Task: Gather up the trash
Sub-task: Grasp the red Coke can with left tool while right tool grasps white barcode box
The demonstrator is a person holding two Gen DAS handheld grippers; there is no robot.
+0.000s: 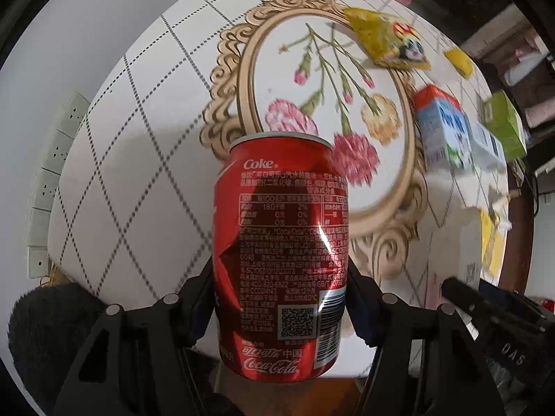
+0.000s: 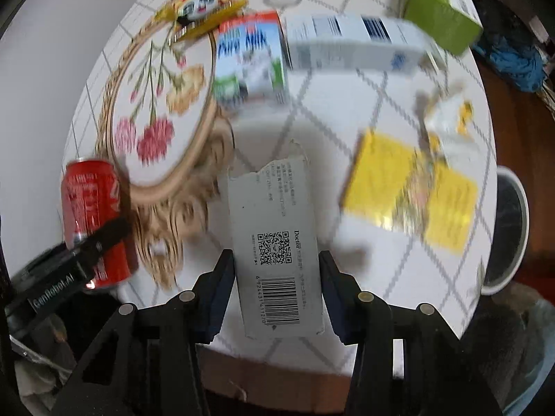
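Your left tool point(image 1: 281, 277) is clamped on a dented red Coke can point(image 1: 282, 253), its two fingers pressing the can's sides, and the can stands upright between them above the near edge of the table point(image 1: 138, 159). Your right tool point(image 2: 275, 284) is grasping a torn grey carton point(image 2: 275, 242) with a QR code and barcode, the fingers tight against its long edges; the carton points away from you over the table's near edge.

Take the gold oval frame with pink flowers printed on the tablecloth point(image 2: 156, 104) as your landmark. In the right wrist view the Coke can point(image 2: 92, 215) sits at the frame's near left, with the left tool's black body crossing in front of it. At the frame's far edge lies a yellow snack packet point(image 2: 201, 10). Just right of the frame stands a blue and white milk carton point(image 2: 248, 62), and touching it further right is a white box with barcodes point(image 2: 353, 45). Beyond that is a green box point(image 2: 440, 10). Well right of the frame lies a yellow packet point(image 2: 409, 190), blurred, with a crumpled white wrapper point(image 2: 447, 118) behind it. A round white bin point(image 2: 506, 235) shows past the table's right edge.
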